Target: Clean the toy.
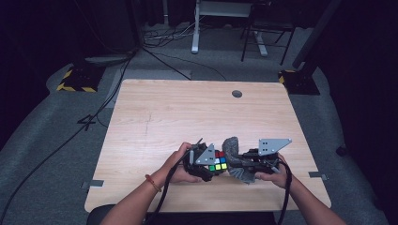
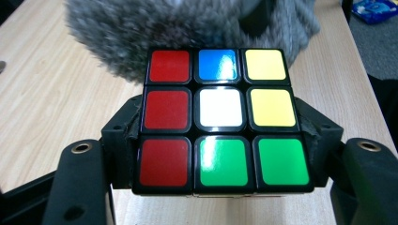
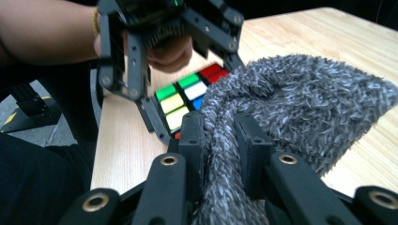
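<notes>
My left gripper (image 1: 213,165) clamps the cube (image 1: 218,163) above the table's (image 1: 187,112) near edge; just right of it, my right gripper (image 1: 237,164) pinches the fuzzy cloth (image 1: 233,149), which touches the cube's far side.

cube (image 2: 220,119): scrambled colour puzzle, raised off table near front edge
cloth (image 3: 300,108): grey fuzzy, bunched, touching cube

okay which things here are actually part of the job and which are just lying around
In use:
- puzzle cube, clamped in the left claw
- grey fuzzy cloth, pinched in the right claw

Lying about:
- desk frame on the floor behind the table
- floor cables
</notes>
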Available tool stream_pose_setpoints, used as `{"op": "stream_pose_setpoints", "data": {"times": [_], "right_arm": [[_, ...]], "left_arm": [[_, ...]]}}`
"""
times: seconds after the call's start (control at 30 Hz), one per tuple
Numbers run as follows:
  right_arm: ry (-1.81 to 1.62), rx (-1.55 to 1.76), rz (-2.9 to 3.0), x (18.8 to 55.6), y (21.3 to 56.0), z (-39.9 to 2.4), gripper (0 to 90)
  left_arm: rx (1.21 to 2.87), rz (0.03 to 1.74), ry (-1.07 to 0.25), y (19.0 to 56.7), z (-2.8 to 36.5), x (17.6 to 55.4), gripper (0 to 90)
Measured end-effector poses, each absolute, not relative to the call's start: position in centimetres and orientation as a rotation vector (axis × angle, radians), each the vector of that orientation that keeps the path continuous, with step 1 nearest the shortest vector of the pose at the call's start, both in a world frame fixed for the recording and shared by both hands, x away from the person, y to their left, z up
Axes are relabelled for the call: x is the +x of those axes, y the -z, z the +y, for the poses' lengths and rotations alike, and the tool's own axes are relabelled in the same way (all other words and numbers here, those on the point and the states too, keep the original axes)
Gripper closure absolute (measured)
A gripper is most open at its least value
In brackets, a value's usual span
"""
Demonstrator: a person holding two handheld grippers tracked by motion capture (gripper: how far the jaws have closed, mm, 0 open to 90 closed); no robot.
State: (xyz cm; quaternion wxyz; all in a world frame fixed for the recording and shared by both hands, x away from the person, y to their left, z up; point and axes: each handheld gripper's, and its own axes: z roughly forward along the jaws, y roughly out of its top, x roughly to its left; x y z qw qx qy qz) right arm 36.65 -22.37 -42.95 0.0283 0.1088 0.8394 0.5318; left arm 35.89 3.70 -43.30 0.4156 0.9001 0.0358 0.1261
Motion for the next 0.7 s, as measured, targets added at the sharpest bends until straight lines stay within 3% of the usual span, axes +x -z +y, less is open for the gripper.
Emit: {"op": "stream_pose_setpoints", "data": {"times": [0.27,0.53,0.7], "right_arm": [[-1.518,0.304,2.702,36.5,44.1,-21.6,75.6],[-1.508,0.384,2.641,37.1,44.0,-21.9,75.4],[-1.528,0.374,2.657,36.9,44.1,-22.0,75.5]], "left_arm": [[2.201,0.154,-0.315,42.5,5.1,36.4,33.1],[2.230,0.067,-0.266,42.8,3.9,35.4,33.1],[2.223,0.133,-0.317,42.6,4.1,35.8,33.1]]}}
